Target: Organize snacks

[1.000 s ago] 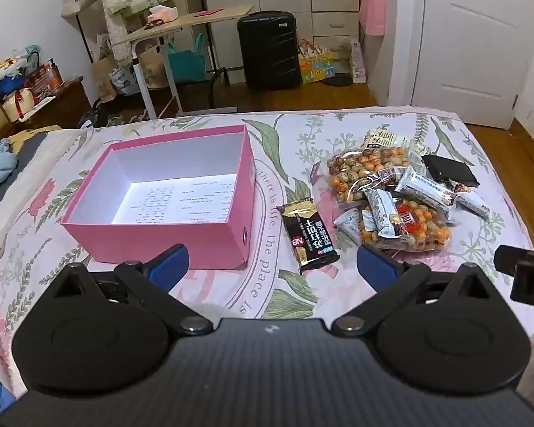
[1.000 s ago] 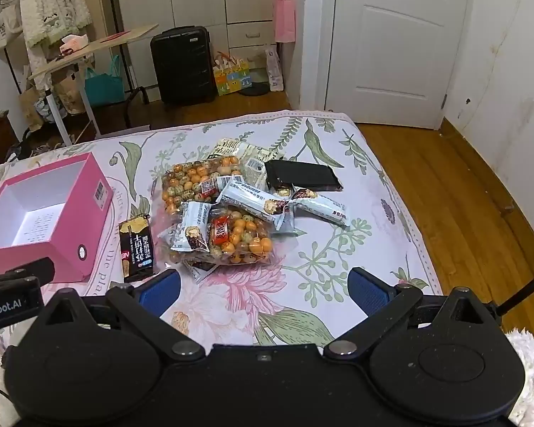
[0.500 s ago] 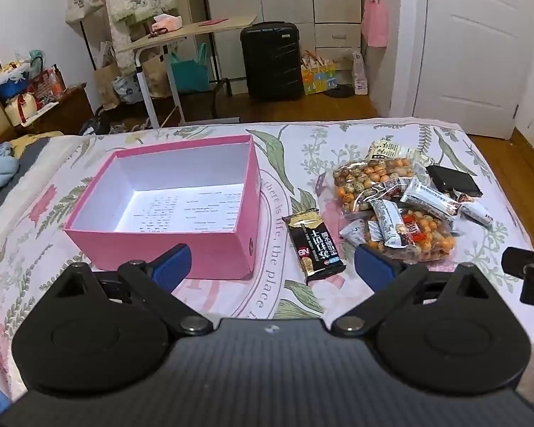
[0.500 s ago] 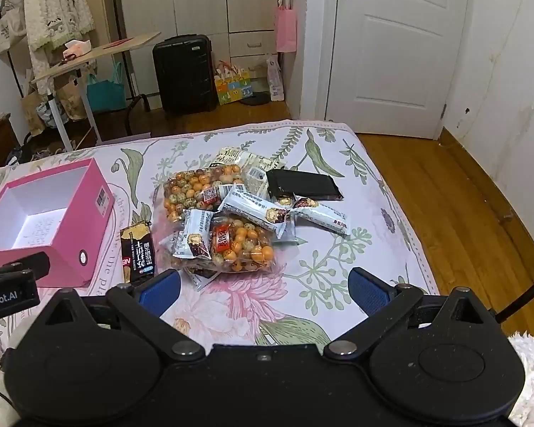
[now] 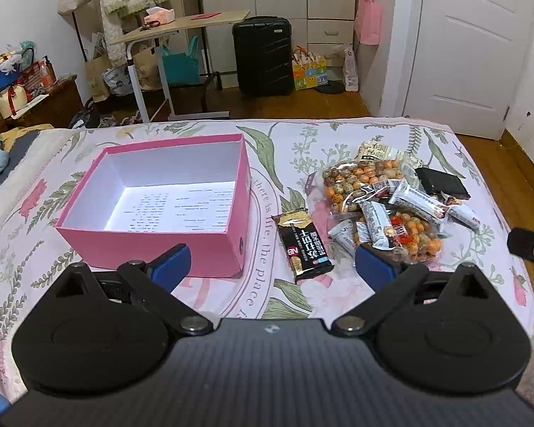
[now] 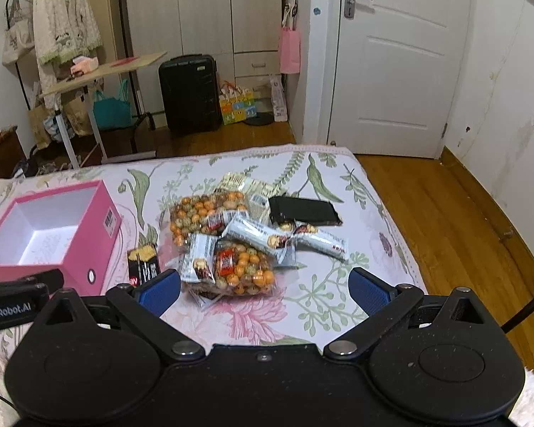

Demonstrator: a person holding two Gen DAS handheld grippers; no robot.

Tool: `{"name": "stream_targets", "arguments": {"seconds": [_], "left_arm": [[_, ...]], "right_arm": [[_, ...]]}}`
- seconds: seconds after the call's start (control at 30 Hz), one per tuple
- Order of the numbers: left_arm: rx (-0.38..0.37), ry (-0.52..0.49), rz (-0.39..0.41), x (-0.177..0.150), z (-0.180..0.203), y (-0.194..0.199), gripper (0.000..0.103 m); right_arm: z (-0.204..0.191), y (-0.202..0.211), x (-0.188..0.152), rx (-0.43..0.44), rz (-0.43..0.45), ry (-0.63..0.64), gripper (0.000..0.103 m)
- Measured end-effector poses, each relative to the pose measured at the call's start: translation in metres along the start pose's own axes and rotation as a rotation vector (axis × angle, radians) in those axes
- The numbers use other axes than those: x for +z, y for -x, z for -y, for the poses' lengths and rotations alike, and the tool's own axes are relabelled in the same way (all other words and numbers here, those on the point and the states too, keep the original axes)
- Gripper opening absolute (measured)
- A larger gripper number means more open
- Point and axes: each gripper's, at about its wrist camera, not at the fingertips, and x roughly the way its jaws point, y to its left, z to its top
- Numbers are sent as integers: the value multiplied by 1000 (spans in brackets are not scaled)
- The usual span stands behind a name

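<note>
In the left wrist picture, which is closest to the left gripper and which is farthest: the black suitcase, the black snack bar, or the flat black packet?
1. The black snack bar, lying just ahead between the fingers of the left gripper.
2. The flat black packet, farther back on the right of the snack pile.
3. The black suitcase, standing on the floor beyond the bed.

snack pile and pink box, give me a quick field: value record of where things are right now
surface: floral bedsheet
pink box: open, no lid seen, no snacks inside, printed sheet on its floor
black snack bar: lies alone between the box and the pile
snack pile: two bags of orange and green coated nuts, several white bars, a flat black packet at the far side
left gripper: open, holds nothing, above the near edge of the bed
right gripper: open, holds nothing, facing the pile
snacks boxed: none
</note>
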Motion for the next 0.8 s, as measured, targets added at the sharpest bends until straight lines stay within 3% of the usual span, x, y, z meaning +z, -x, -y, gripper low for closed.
{"name": "stream_targets", "arguments": {"seconds": [0.4,0.8], "left_arm": [[-31,-16,-43,2,2,3,101],[-30,-12,-48,3,-1,2,101]], "right_arm": [[6,-4,-3,2,-47,-41,102],[4,-5,-6,-1,-36,-20,102]]}}
